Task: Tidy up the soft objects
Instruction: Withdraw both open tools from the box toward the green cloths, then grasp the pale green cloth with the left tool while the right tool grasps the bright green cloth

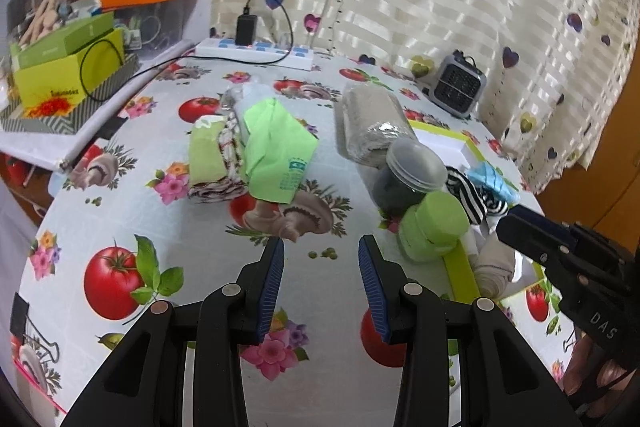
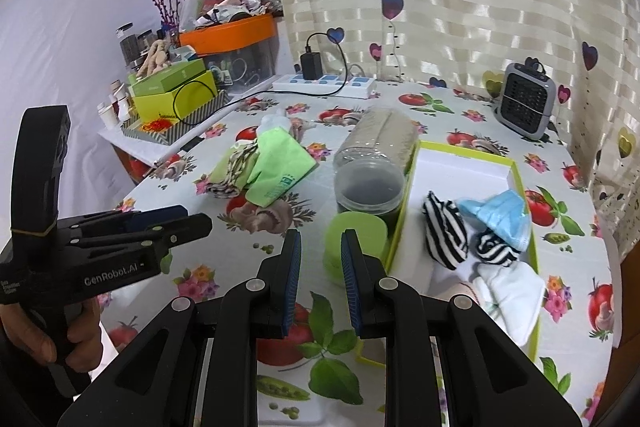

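**Ana:** Striped curtains with hearts hang behind a table (image 1: 120, 211) covered in a cloth printed with tomatoes and mushrooms. What lies on it, from the left?

**Ben:** Far left, on a side shelf, sit cluttered boxes. Left of the middle lies a loose pile of cloths (image 1: 224, 155) with a green bag (image 1: 276, 143) on top, not yet sorted. Right of that stand a wrapped beige roll (image 1: 368, 123), a dark jar (image 1: 408, 179) and a green cup (image 1: 432, 227).

**Ana:** And the right side?

**Ben:** A green-edged box (image 2: 524, 195) already holds striped socks (image 2: 444, 231), a blue face mask (image 2: 504, 215) and white cloths (image 2: 516, 287).

**Ana:** The grippers?

**Ben:** The left gripper (image 1: 321, 259) hovers near the pile, jaws spread wide and empty. The right gripper (image 2: 320, 251) hangs beside the box, jaws partly apart, pinching nothing.

**Ana:** So, partway?

**Ben:** I'd judge so: the pile remains.
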### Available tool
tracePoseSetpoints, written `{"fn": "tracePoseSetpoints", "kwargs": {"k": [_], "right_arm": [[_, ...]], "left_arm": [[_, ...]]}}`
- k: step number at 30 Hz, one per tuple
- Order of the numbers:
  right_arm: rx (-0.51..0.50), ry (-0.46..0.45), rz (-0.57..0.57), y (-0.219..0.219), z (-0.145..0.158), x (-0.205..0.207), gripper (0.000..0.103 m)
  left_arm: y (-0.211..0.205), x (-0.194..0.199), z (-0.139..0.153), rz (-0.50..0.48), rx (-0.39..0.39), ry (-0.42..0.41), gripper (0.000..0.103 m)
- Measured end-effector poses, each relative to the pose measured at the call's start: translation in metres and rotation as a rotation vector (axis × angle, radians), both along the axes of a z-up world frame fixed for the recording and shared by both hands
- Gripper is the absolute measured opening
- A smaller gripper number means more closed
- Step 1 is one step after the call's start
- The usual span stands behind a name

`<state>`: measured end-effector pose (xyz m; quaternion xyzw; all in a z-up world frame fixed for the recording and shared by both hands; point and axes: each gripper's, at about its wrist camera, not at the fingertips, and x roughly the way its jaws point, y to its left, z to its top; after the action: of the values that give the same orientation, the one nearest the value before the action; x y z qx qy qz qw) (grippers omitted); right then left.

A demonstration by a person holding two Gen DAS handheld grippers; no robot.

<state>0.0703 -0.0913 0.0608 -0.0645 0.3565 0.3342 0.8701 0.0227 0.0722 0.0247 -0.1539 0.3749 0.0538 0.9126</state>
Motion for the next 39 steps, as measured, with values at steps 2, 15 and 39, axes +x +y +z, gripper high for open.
{"fn": "tracePoseSetpoints", "kwargs": {"k": [2,15,39], "right_arm": [[0.002,0.005,0.013,0.006,-0.001,0.002,0.022],[-0.004,0.029,0.118,0.066,-0.010,0.021,0.047],[-0.070,0.102,0.127,0.126,-0.039,0.063,0.046]], "left_arm": [[0.007,0.000,-0.001,0.011,-0.013,-0.002,0.038],[0.065,0.013,-0.012,0.130,-0.070,0.014,0.038],[0.133,0.101,-0.068,0.156,-0.203,0.092,0.038]]}}
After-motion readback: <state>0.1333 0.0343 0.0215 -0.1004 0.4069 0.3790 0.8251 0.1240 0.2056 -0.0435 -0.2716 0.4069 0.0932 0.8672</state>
